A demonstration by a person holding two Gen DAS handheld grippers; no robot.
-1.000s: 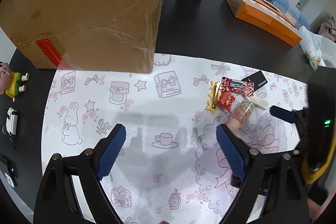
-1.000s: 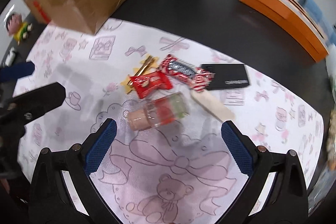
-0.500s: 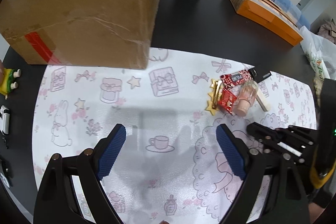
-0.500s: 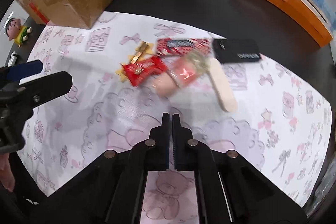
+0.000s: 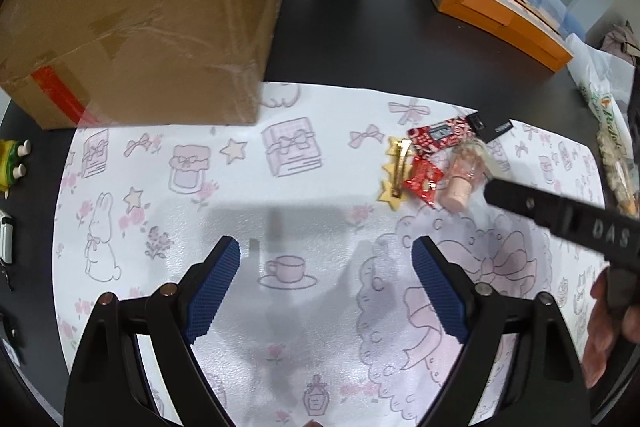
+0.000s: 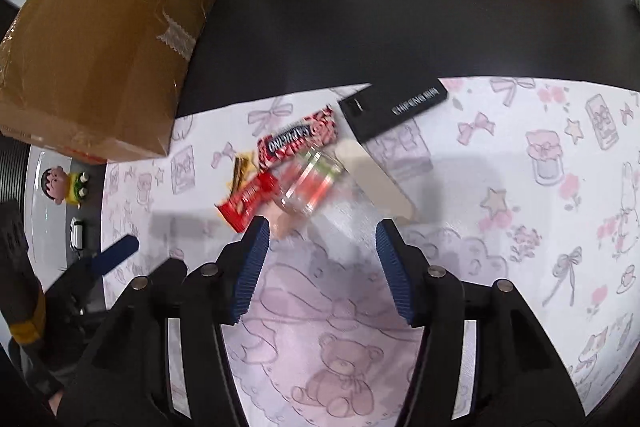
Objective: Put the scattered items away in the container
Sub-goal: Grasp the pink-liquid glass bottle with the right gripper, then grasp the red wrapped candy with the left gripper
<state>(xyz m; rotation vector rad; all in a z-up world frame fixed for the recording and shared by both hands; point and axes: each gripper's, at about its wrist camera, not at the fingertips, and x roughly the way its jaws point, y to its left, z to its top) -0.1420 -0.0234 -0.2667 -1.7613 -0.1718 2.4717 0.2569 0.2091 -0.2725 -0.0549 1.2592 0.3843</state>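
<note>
Black and round-edged, the counter [image 5: 360, 39] carries a white mat [image 5: 304, 227] printed with pink bows, jars and teacups, and the loose things sit bunched on that mat rather than spread over it.

Ahead of the right claw [image 6: 320, 251] and just past its blue pads, a clear little bottle [image 6: 310, 183] with a pale pink cap lies on its side, blurred in this view. The jaws stand part open with nothing between them, roughly straddling the bottle's line, which reads as lining up on it. To the left of the bottle lies a small red packet [image 6: 248, 201], touching a gold star hair clip [image 6: 239, 171]. Beyond it lies a longer red snack bar [image 6: 298, 141]. To its right runs a pale flat stick [image 6: 380, 183], and farther ahead and right a black card [image 6: 394, 105] rests half off the mat's edge.

The left claw [image 5: 326, 279] hangs wide and empty over the bare mat, the same cluster ahead and to its right, so it looks to be kept clear of the work.

A closed-looking cardboard box [image 5: 136, 15] stands far ahead and left of both claws, its top out of view. An orange box [image 5: 496, 7] lies ahead and right. Which of these is meant as the container I cannot tell.

Lying on its side, the bottle may roll if nudged.
</note>
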